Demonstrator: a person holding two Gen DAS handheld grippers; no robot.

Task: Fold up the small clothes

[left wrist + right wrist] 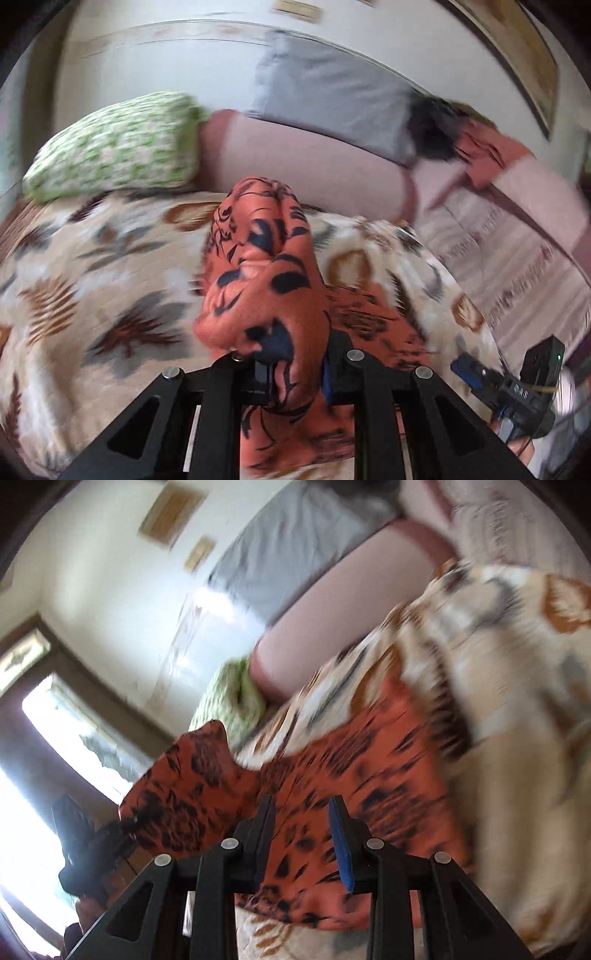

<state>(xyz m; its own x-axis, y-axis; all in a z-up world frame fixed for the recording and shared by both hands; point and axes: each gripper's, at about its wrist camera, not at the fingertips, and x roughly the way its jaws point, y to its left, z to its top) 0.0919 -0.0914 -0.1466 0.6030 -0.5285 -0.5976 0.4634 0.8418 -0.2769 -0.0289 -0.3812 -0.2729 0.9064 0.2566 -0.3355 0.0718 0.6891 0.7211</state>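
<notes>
- Left wrist view: our left gripper [291,373] is clamped on a bunched fold of the orange garment with black leaf print [258,280], lifted above the beige floral bedspread [92,277]. The rest of the garment trails down to the right onto the bedspread.
- Right wrist view: our right gripper [303,842] stands with jaws apart, holding nothing, just above the garment's spread panel [351,775]. The left gripper [99,845] holds the raised corner at lower left.
- We judge the step best done by closing the right gripper on the opposite edge, then drawing both corners taut before folding.
</notes>
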